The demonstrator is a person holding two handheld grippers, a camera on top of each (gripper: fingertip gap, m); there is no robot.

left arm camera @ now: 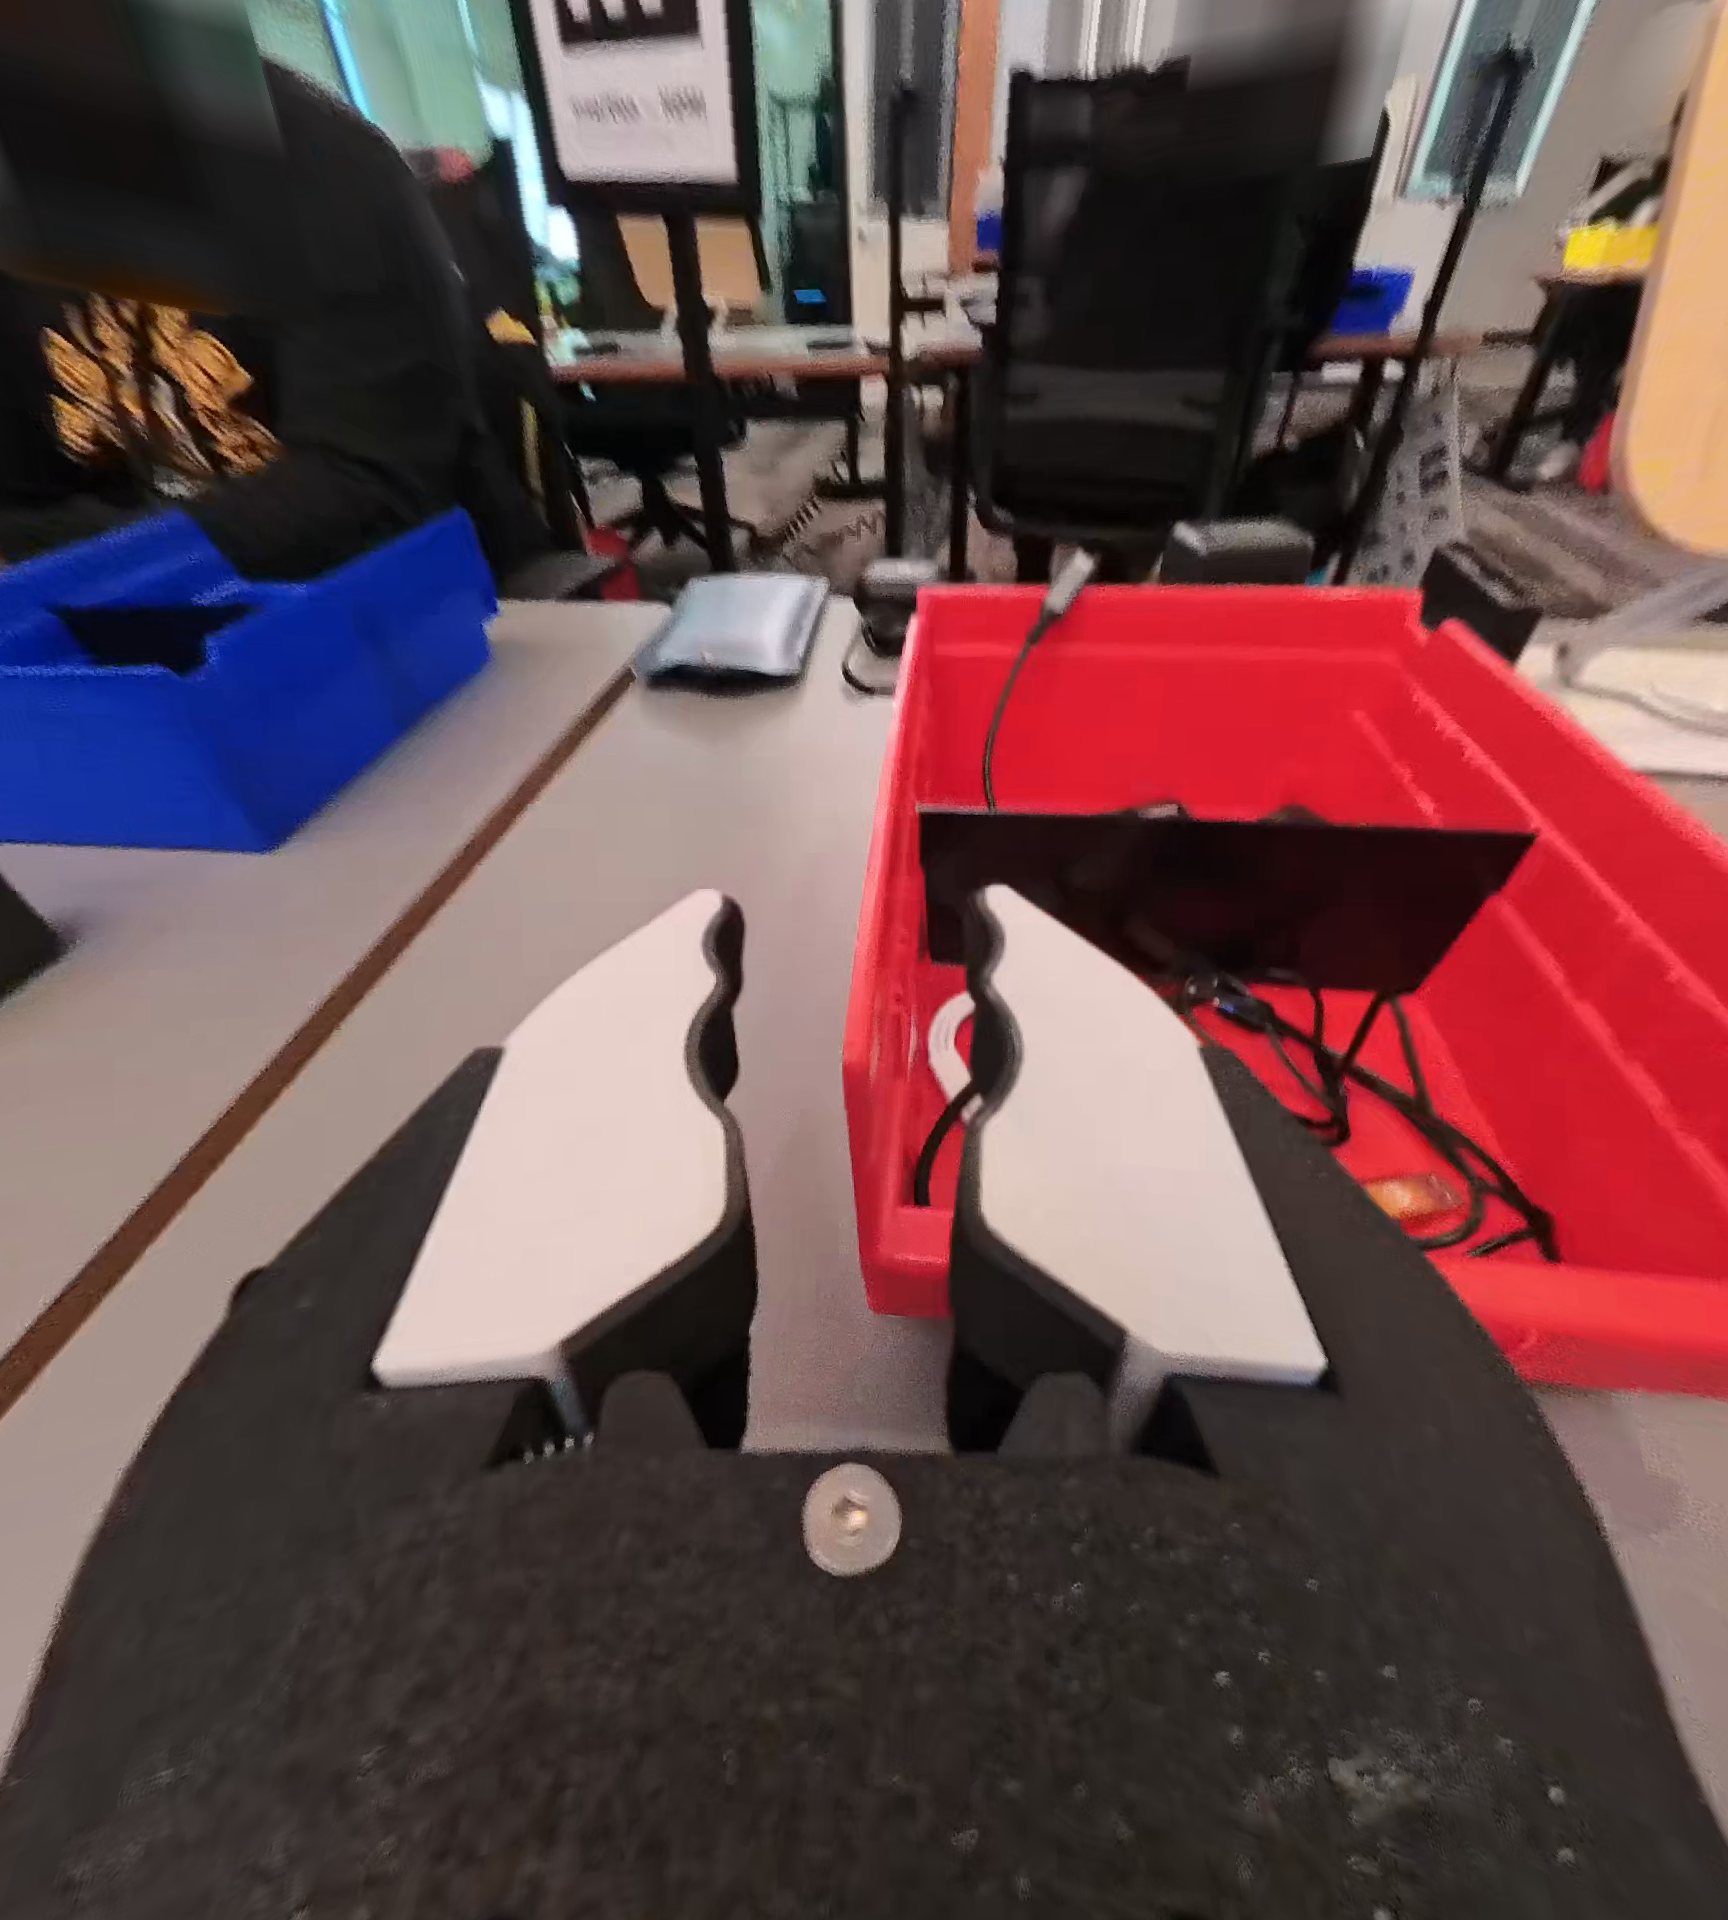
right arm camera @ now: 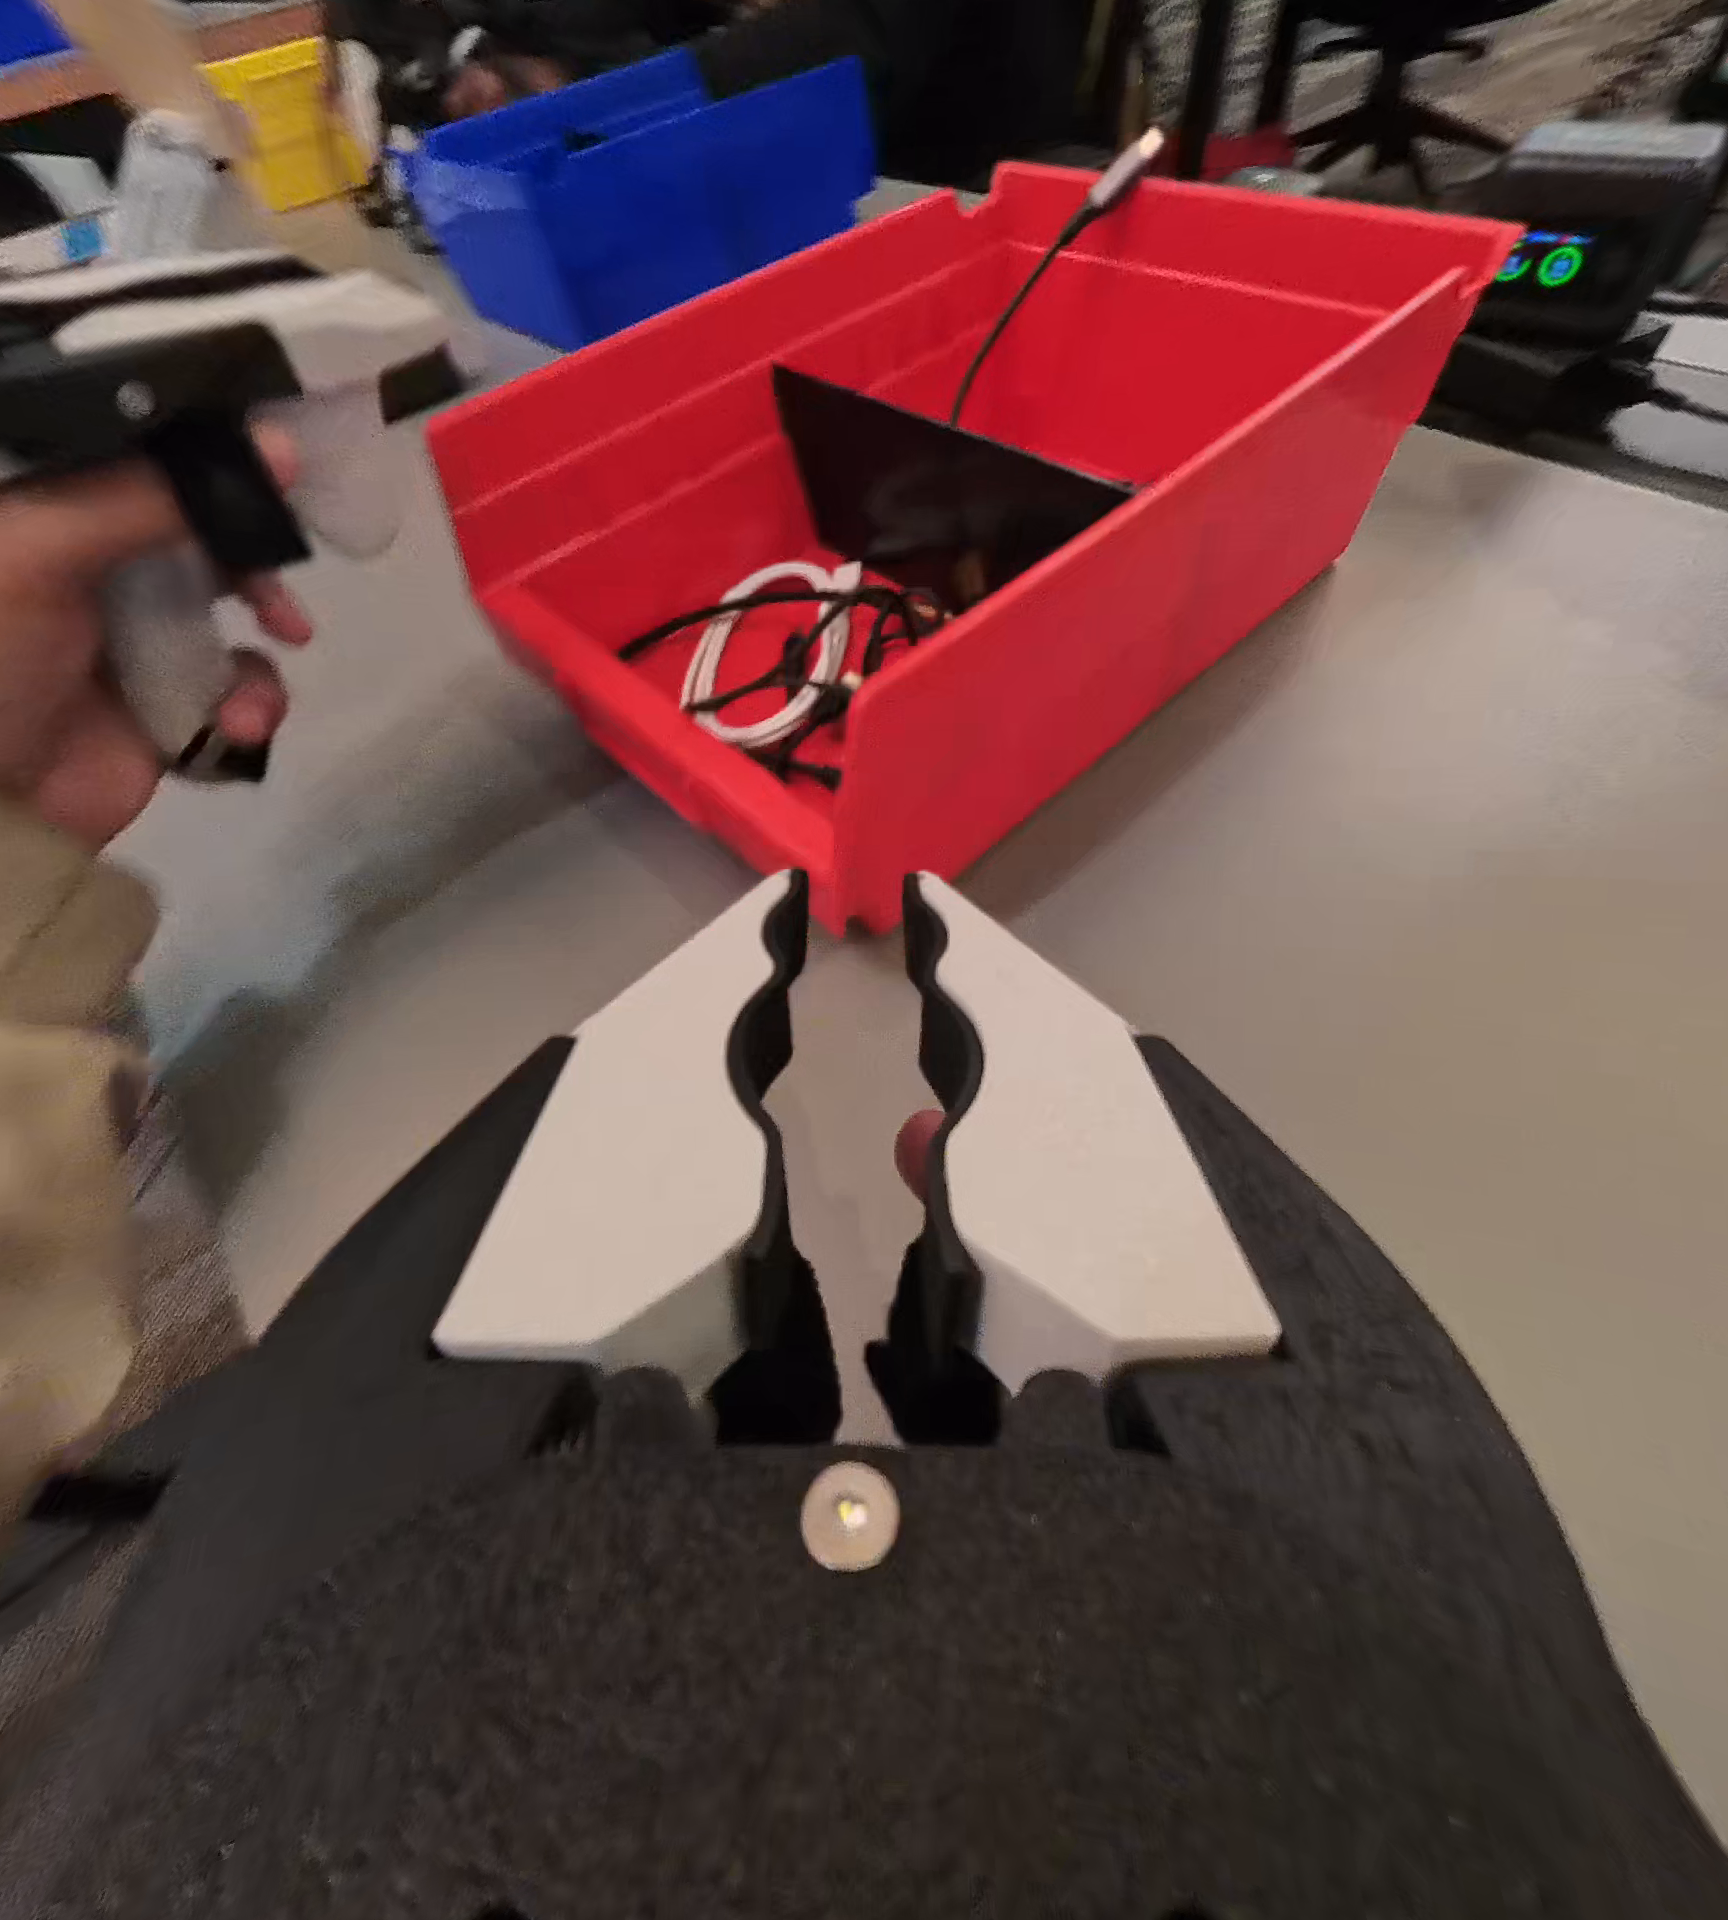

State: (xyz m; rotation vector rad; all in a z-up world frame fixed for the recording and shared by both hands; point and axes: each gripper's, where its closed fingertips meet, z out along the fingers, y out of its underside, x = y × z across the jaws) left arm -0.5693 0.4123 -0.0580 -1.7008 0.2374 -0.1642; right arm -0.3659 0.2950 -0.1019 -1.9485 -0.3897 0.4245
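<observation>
My left gripper (left arm camera: 855, 914) is open and empty, low over the grey table (left arm camera: 631, 883), with its right finger in front of the left wall of a red bin (left arm camera: 1151, 623). The bin holds a black divider (left arm camera: 1224, 894), tangled black cables (left arm camera: 1359, 1091) and a coiled white cable (left arm camera: 948, 1039). My right gripper (right arm camera: 852, 894) is open by a narrow gap and empty, its tips just before the near corner of the red bin (right arm camera: 1099, 727). The white cable (right arm camera: 766, 665) and the divider (right arm camera: 943, 468) show there too. A hand holds the left gripper (right arm camera: 164, 353) at the upper left.
A blue bin (left arm camera: 195, 707) stands at the far left of the table, also in the right wrist view (right arm camera: 652, 187). A grey pouch (left arm camera: 735, 629) lies behind the red bin. A black device with green lights (right arm camera: 1556, 260) stands at the back right. A black chair (left arm camera: 1140, 343) stands beyond. There is about 25 centimeters between the tips of the two grippers.
</observation>
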